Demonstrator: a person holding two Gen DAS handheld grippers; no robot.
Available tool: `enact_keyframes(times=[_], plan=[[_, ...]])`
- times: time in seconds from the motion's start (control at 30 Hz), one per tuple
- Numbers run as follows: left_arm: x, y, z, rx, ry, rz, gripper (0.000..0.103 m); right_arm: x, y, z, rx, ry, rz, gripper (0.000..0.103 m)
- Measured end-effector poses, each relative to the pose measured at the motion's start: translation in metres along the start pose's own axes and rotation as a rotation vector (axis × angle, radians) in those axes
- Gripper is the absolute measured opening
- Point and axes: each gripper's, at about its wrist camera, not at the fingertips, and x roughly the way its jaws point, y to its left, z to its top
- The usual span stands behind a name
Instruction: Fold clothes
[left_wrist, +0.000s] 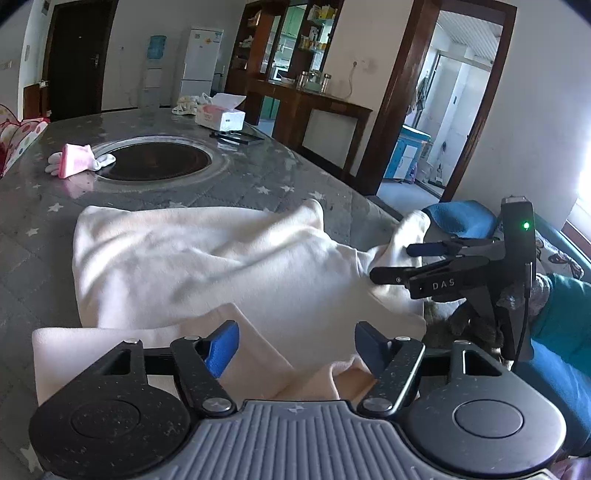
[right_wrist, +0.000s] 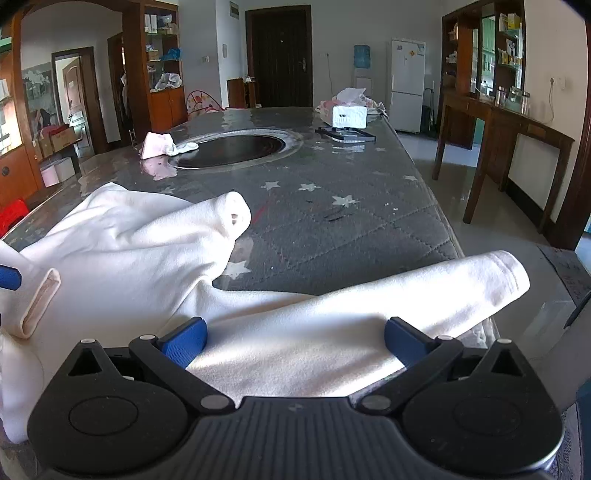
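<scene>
One cream long-sleeved top (right_wrist: 122, 266) lies on the grey star table (right_wrist: 332, 229), one sleeve (right_wrist: 424, 295) pointing toward 2 o'clock. Two grippers: the left gripper (left_wrist: 295, 345) and right gripper (right_wrist: 295, 341) both gape wide, holding nothing.

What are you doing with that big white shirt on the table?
A person holding a tool in each hand is folding a white garment spread on the grey star-patterned table. The right tool has its tips at the sleeve, which stretches past the table's edge. The left tool is open above the garment's near edge. No fold is finished yet. A small pink piece of clothing lies farther back.
</scene>
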Motion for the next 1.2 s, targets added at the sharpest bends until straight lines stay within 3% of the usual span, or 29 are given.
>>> enact_keyframes(times=[0.47, 0.53, 0.8, 1.03, 1.2], plan=[[-0.007, 0.015, 0.017, -0.043, -0.023, 0.056, 0.080, 0.001, 0.006, 0.004, 0.023, 0.003, -0.019, 0.101], [-0.012, 0.024, 0.024, -0.053, -0.039, 0.084, 0.082, -0.001, 0.008, 0.007, 0.018, 0.000, 0.008, 0.095], [-0.023, 0.074, 0.061, -0.125, -0.078, 0.234, 0.082, -0.006, 0.009, 0.047, 0.045, 0.004, 0.130, 0.095], [-0.012, 0.118, 0.089, -0.213, -0.057, 0.300, 0.082, 0.022, 0.011, 0.084, 0.091, 0.079, 0.251, 0.095], [0.007, 0.141, 0.101, -0.243, -0.044, 0.307, 0.082, 0.051, 0.011, 0.095, 0.157, 0.136, 0.327, 0.092]])
